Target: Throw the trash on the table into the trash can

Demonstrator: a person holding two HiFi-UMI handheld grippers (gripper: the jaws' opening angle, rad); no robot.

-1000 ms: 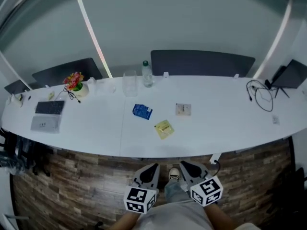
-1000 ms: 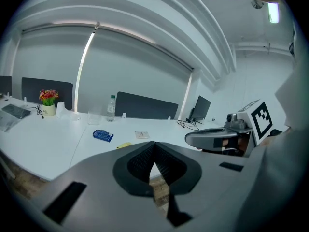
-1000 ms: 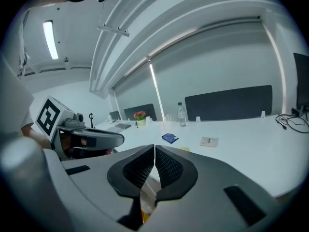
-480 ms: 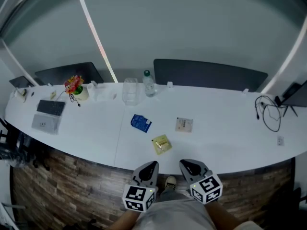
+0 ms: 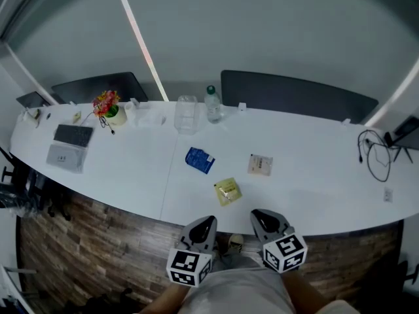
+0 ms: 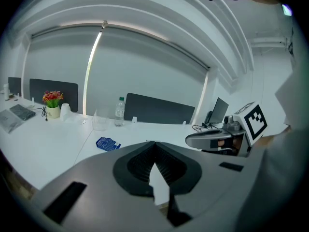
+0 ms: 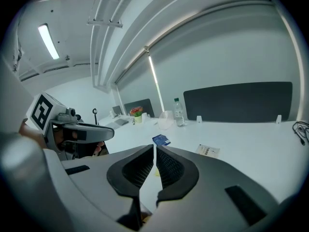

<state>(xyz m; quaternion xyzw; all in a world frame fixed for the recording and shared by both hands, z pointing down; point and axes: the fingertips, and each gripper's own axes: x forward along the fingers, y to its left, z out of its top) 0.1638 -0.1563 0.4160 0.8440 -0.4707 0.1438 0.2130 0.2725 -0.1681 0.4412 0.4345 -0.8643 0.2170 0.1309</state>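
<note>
Three pieces of trash lie on the white table [image 5: 118, 175]: a blue packet [image 5: 200, 159] [image 6: 107, 143] [image 7: 161, 140], a yellow packet [image 5: 227, 191] and a pale packet [image 5: 260, 165] [image 7: 208, 151]. My left gripper [image 5: 204, 225] [image 6: 154, 144] and right gripper [image 5: 262, 218] [image 7: 155, 148] hang side by side just short of the table's near edge, pointing at the packets. Both are shut with nothing between the jaws. The yellow packet is the nearest, a short way beyond the tips. No trash can shows in any view.
At the table's back stand a water bottle [image 5: 212, 103], a clear cup [image 5: 186, 114] and a pot of flowers [image 5: 107, 103]. A keyboard [image 5: 72, 136] lies far left, cables [image 5: 374, 156] far right. Dark chair backs [image 5: 294, 97] rise behind the table. Wood floor lies below.
The table has come closer in the head view, and both grippers have moved forward toward its near edge. The packets have not moved on the table; both grippers stay shut.
</note>
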